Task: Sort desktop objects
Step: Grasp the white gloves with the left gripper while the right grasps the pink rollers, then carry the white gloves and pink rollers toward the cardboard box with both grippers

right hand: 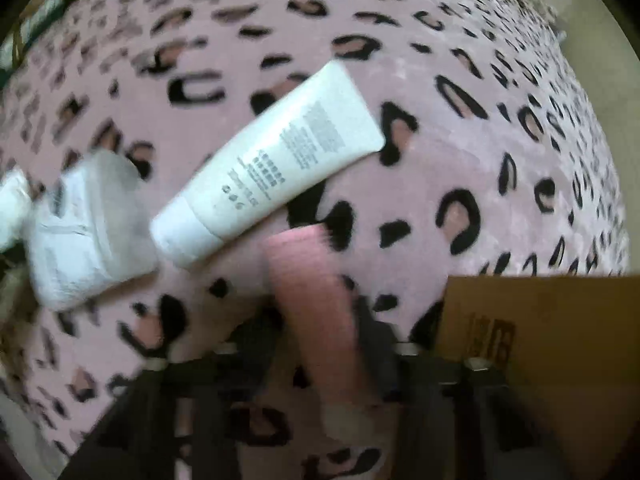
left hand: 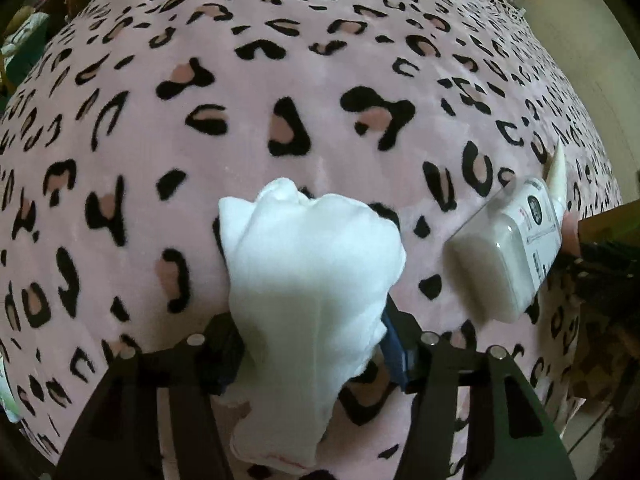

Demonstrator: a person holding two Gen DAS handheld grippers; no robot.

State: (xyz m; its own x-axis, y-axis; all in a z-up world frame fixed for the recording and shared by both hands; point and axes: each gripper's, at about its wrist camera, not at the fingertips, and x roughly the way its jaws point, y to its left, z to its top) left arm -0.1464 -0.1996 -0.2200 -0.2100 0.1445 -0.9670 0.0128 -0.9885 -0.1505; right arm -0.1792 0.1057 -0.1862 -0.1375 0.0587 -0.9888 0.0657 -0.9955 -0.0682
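Left tool [left hand: 316, 344]: clamped on a white sock [left hand: 312, 264].
Right tool [right hand: 320, 344]: clamped on a pink tube [right hand: 316, 300].
White tube [right hand: 268, 168]: at eleven o'clock of it.

Print on the white tube [right hand: 268, 168], white box [left hand: 516, 248] and cardboard box [right hand: 540, 340] is illegible.

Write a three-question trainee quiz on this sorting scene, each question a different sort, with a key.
1. True or false: the left gripper holds a white cloth.
2. What does the right gripper grip? A) pink tube B) white tube C) white box
3. What pattern covers the blanket?

Key: 1 true; 2 A; 3 leopard spots.
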